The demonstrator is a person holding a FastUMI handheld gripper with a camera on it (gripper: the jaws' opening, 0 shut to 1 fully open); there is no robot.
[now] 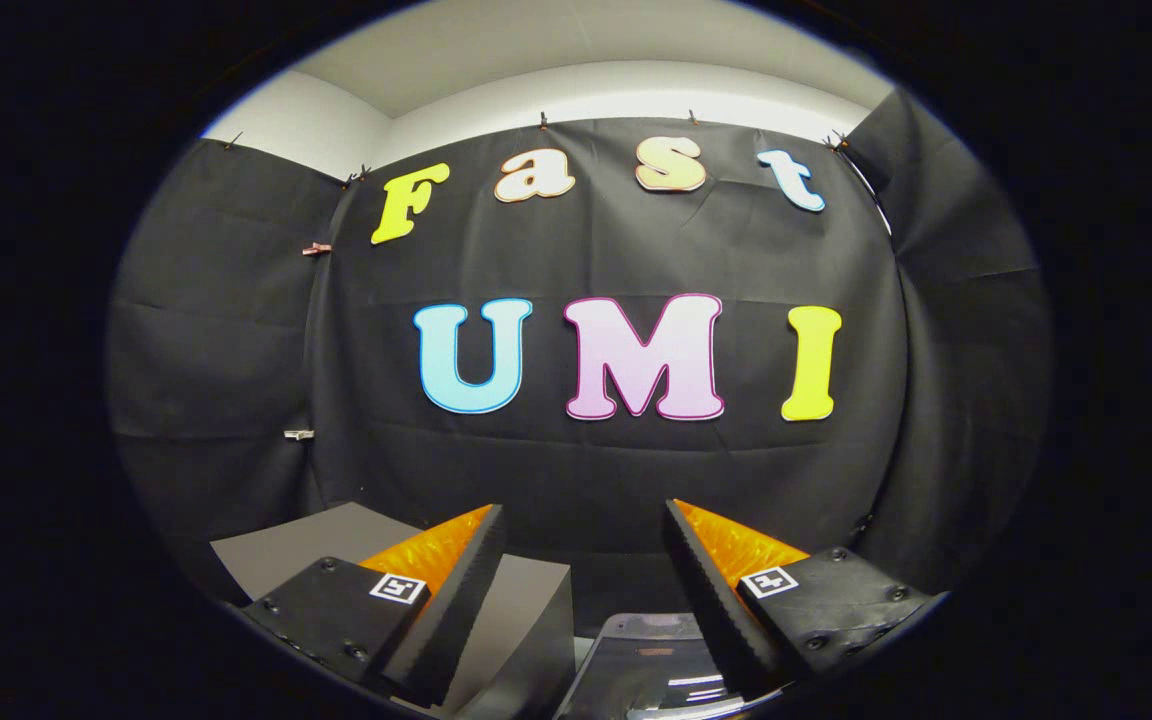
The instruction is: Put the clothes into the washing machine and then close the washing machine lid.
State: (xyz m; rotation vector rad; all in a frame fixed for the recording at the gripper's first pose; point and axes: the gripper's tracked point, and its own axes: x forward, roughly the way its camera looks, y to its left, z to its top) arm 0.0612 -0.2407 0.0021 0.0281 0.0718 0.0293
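Down between the fingers, spread wide and gripping nothing, looks like the washing machine lid, dark and glossy, just below and ahead. Grey box beside it, booth wall beyond. Can't spot any clothes. Held high, probably for clearance.

Gripper-mounted fisheye faces the booth's wall level (held high, well back).
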